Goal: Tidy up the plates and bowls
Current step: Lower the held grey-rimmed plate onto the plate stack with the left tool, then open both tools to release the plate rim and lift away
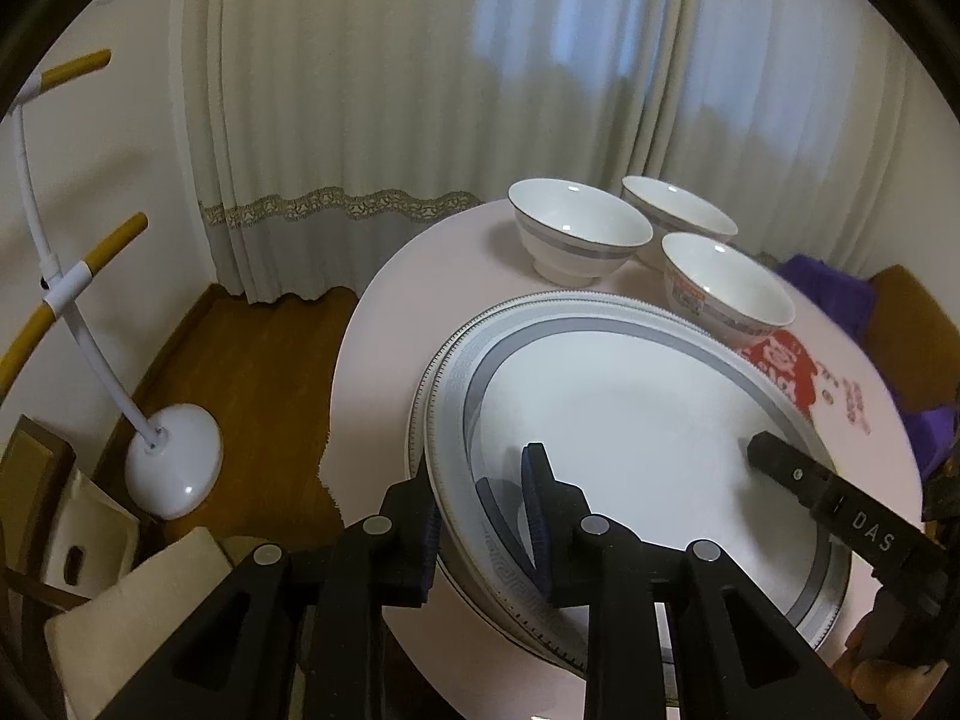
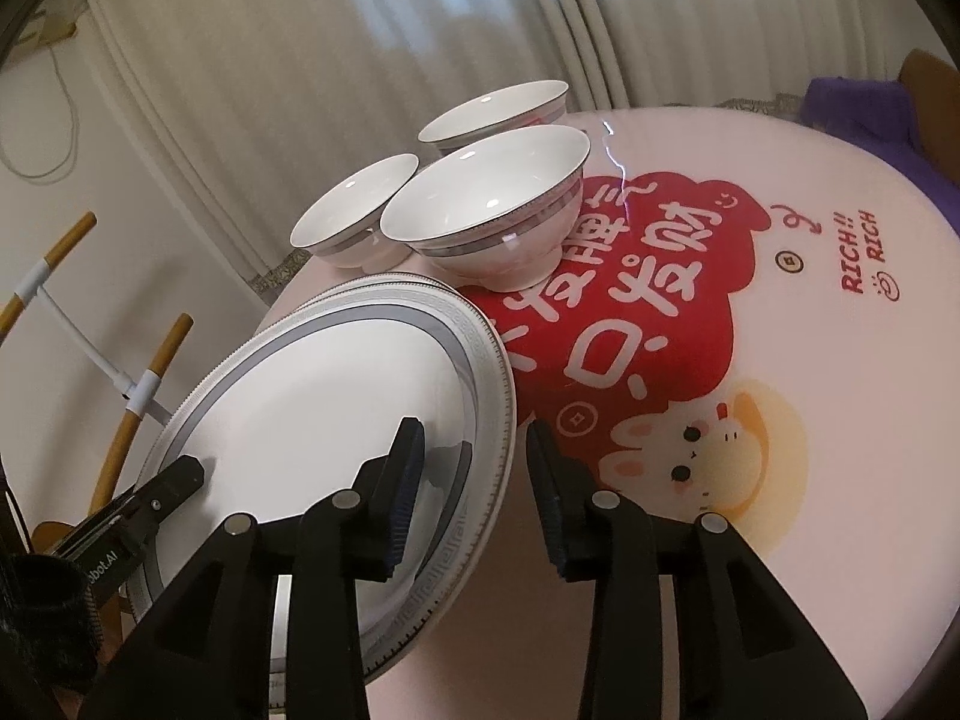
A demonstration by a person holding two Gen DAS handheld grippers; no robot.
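Plates [image 1: 630,420] first: I see two large white ones stacked on the round pink table [image 1: 384,324], each rimmed with a grey band and a fine key-pattern border, the upper one sitting slightly off-centre so the lower rim peeks out on the side away from my right claw. They lie flat, faces up; being round, they have no long axis to speak of. My left gripper [image 1: 480,516] is clamped on the near rim of the top plate, one blue pad above it and one outside the edge. My right gripper [image 2: 474,492] straddles the opposite rim with its jaws spread, pads clear of the china, so it grips nothing. Beyond both claws, past the far edge of the stack, three white bowls [image 2: 486,204] with grey bands stand upright in a tight cluster, mouths up. To the outer side of my right claw lies the table's red printed design [image 2: 630,300].
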